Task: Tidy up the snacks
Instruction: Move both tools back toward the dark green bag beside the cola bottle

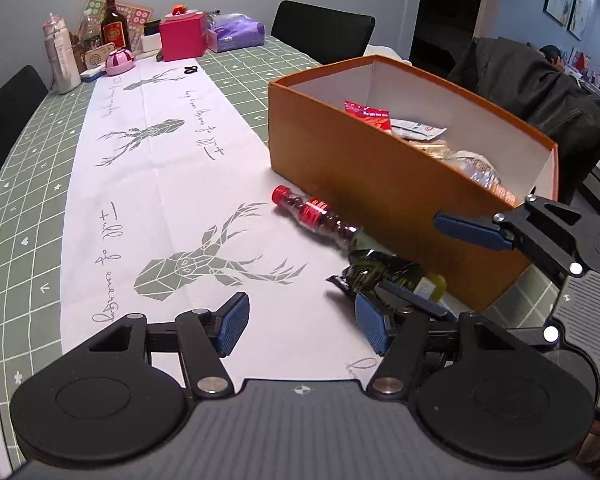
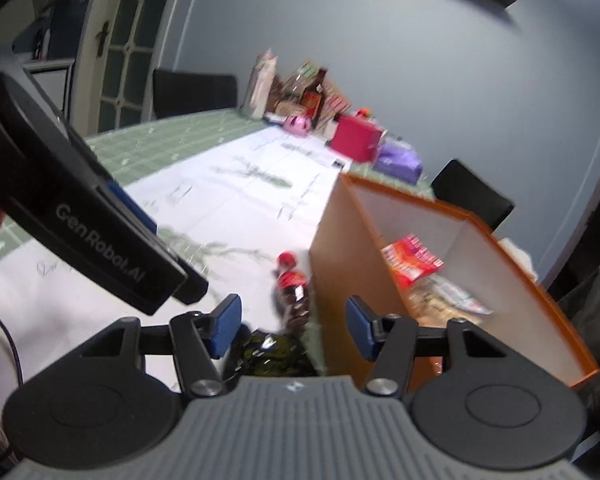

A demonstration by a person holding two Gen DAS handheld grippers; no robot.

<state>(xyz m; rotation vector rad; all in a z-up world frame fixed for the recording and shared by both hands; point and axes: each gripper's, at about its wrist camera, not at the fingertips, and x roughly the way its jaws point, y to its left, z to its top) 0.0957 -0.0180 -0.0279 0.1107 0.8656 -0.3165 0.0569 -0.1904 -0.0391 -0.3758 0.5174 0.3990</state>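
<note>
Blue pads of the left gripper [image 1: 302, 326] wide apart, nothing between them, low over the white deer runner [image 1: 160, 184]. Just past the right pad, a dark green snack packet [image 1: 380, 270] flat on the cloth. Beside it, a small red-capped bottle of dark candy [image 1: 316, 216] on its side, right by the orange box [image 1: 380, 184]. More snack packs [image 1: 416, 130] inside that box. Right gripper [image 2: 292, 326] also apart, empty, above the same green packet [image 2: 272, 354]. Far end: pink box [image 1: 182, 38], brown bottle [image 1: 115, 24].
</note>
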